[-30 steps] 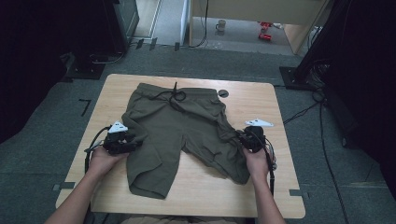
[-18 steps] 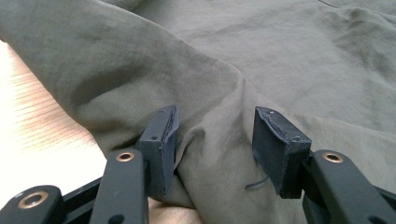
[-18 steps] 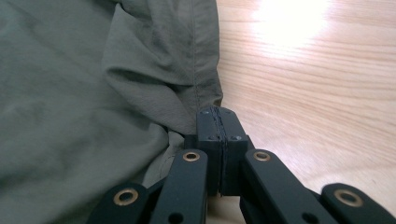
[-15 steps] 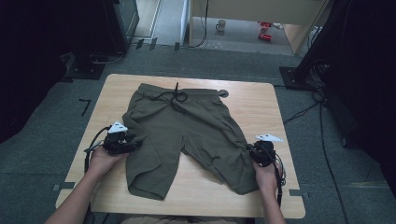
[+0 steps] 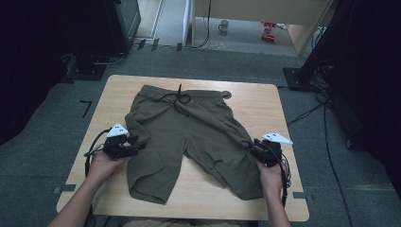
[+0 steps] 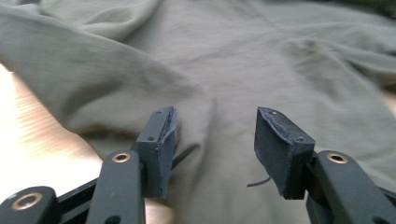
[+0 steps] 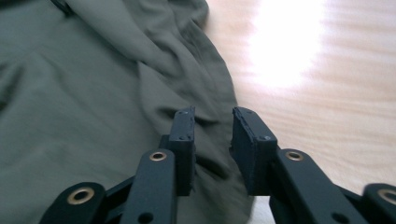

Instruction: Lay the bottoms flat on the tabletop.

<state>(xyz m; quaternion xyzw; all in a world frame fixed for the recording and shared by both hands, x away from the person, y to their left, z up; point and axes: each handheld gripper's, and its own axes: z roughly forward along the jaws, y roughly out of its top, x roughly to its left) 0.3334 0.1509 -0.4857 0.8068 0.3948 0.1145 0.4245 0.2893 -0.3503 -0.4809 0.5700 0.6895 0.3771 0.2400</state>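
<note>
My tabletop (image 5: 265, 101) is pale wood. A pair of olive shorts (image 5: 189, 137) lies spread flat on it, waistband at the far edge. Just beside the waistband's right end is a small dark round spot (image 5: 226, 94).

Olive-green shorts (image 5: 189, 137) lie flat on the tabletop (image 5: 265, 109), waistband at the far edge, both legs spread toward the near edge. Dark drawstring (image 5: 178, 97) loosely knotted at waist centre. Fabric soft, creased (folds bunch along the right leg's outer hem). Left leg lies straighter; right leg angles outward, rumpled.
</note>
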